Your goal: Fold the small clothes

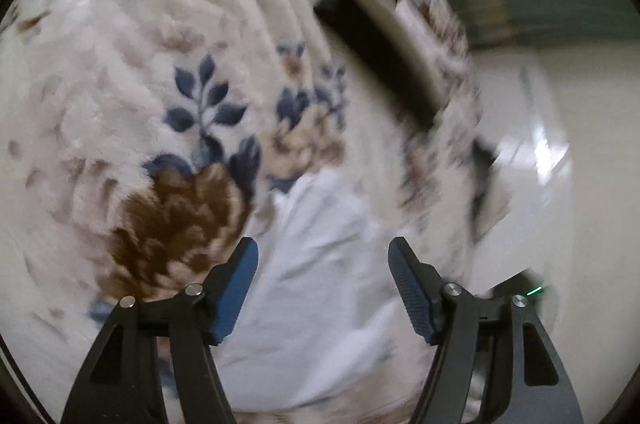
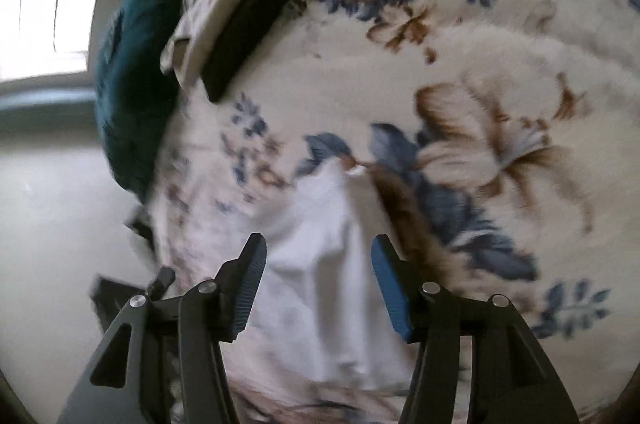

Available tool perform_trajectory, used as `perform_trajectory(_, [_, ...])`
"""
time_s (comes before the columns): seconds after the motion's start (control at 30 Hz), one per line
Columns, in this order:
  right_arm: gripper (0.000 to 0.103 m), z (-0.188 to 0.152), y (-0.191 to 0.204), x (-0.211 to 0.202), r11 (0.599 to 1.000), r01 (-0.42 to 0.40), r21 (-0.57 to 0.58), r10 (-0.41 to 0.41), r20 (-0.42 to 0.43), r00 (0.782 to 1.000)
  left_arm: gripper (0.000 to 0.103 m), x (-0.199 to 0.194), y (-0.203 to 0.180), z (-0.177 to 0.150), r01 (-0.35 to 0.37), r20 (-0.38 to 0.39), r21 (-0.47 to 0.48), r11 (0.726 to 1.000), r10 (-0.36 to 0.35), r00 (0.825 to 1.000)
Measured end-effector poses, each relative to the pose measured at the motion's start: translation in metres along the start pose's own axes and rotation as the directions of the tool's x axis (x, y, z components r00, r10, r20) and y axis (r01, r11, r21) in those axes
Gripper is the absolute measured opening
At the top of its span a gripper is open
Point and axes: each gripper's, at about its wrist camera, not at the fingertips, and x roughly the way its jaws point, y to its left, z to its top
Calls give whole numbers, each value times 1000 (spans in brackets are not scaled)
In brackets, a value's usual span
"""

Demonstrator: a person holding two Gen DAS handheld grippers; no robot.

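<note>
A small white garment [image 1: 320,288] lies crumpled on a floral fleece blanket [image 1: 140,84]. My left gripper [image 1: 323,256] is open and hangs just above the garment, its blue-padded fingers [image 1: 236,288] straddling it. In the right wrist view the same white garment [image 2: 320,284] lies under my right gripper [image 2: 319,252], which is also open with nothing between its fingers [image 2: 390,288]. Both views are blurred by motion.
The blanket [image 2: 460,64] covers a bed. A dark strip with a cream folded item [image 1: 400,36] lies at the bed's far edge, also in the right wrist view [image 2: 264,12]. A teal cushion [image 2: 136,84] sits beside it. Pale floor [image 1: 592,184] lies beyond the edge.
</note>
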Motion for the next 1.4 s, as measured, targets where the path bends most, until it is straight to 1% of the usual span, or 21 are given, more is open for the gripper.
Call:
perform_trajectory(0.13, [57, -10, -10, 4, 996, 62, -62, -64, -40, 997, 63, 42, -13, 9, -73, -72, 139, 988, 83, 994])
perform_trajectory(0.17, [55, -10, -10, 10, 996, 66, -61, -69, -50, 996, 52, 51, -17, 12, -85, -69, 169, 982, 98, 993])
perform_trajectory(0.2, [36, -7, -9, 15, 996, 67, -63, -70, -47, 996, 15, 54, -18, 12, -94, -64, 184, 978, 107, 992])
perform_trajectory(0.23, [6, -5, -7, 19, 995, 75, -66, -77, -38, 996, 10, 57, -17, 15, -107, -68, 179, 978, 121, 990])
perform_trajectory(0.3, [2, 1, 1, 20, 990, 115, -78, -115, -1, 993, 5, 52, -7, 22, -68, -54, 126, 990, 75, 996])
perform_trajectory(0.43, [2, 13, 16, 16, 980, 168, -110, -161, 71, 984, 4, 43, 15, 30, -39, -36, 28, 999, 40, 999])
perform_trajectory(0.63, [2, 32, 4, 46, 969, 234, -76, -233, 27, 972, 5, 60, 36, 40, -5, -95, -64, 998, -1, 995])
perform_trajectory(0.73, [2, 39, -1, 55, 969, 243, -53, -244, -16, 970, 14, 57, 37, 45, 14, -126, -93, 996, -26, 992])
perform_trajectory(0.77, [4, 40, -2, 51, 974, 225, -35, -225, -23, 974, 32, 52, 35, 47, 21, -126, -91, 996, -33, 991])
perform_trajectory(0.8, [8, 40, -2, 45, 978, 209, -25, -209, -21, 978, 49, 48, 31, 49, 33, -114, -80, 996, -42, 993])
perform_trajectory(0.83, [20, 39, -2, 38, 984, 176, -16, -176, -14, 984, 53, 43, 27, 51, 47, -98, -60, 997, -53, 994])
perform_trajectory(0.87, [31, 39, -4, 32, 990, 144, -1, -144, -6, 990, 54, 41, 22, 52, 54, -97, -42, 998, -58, 994])
perform_trajectory(0.9, [51, 40, -6, 29, 992, 125, 15, -125, -2, 992, 54, 44, 19, 54, 53, -106, -30, 998, -56, 993])
perform_trajectory(0.93, [59, 42, -11, 30, 996, 85, 41, -85, 1, 996, 54, 51, 17, 56, 50, -122, -21, 999, -53, 991])
perform_trajectory(1.0, [59, 46, -18, 40, 996, 48, 80, -46, -27, 999, 46, 61, 14, 59, 40, -119, -2, 999, -40, 992])
perform_trajectory(1.03, [56, 49, -22, 49, 994, 34, 107, -28, -55, 998, 31, 66, 12, 61, 36, -115, 9, 999, -34, 993])
perform_trajectory(1.07, [48, 51, -26, 58, 992, 9, 126, 0, -72, 997, 5, 70, 11, 63, 11, -117, 18, 1000, -9, 993])
perform_trajectory(1.1, [13, 52, -26, 61, 991, -3, 133, 11, -61, 998, 5, 73, 10, 65, -1, -116, 24, 1000, 4, 993])
perform_trajectory(1.13, [3, 55, -25, 63, 993, 7, 120, 0, -56, 998, 5, 70, 11, 65, 5, -107, 24, 1000, -2, 994])
perform_trajectory(1.27, [3, 61, -20, 59, 996, 51, 79, -50, -13, 999, 4, 72, 20, 69, -24, -87, -2, 1000, 24, 996])
perform_trajectory(1.4, [3, 68, -16, 76, 992, 122, 27, -120, -63, 991, 5, 77, 27, 70, -45, -112, -7, 999, 44, 993])
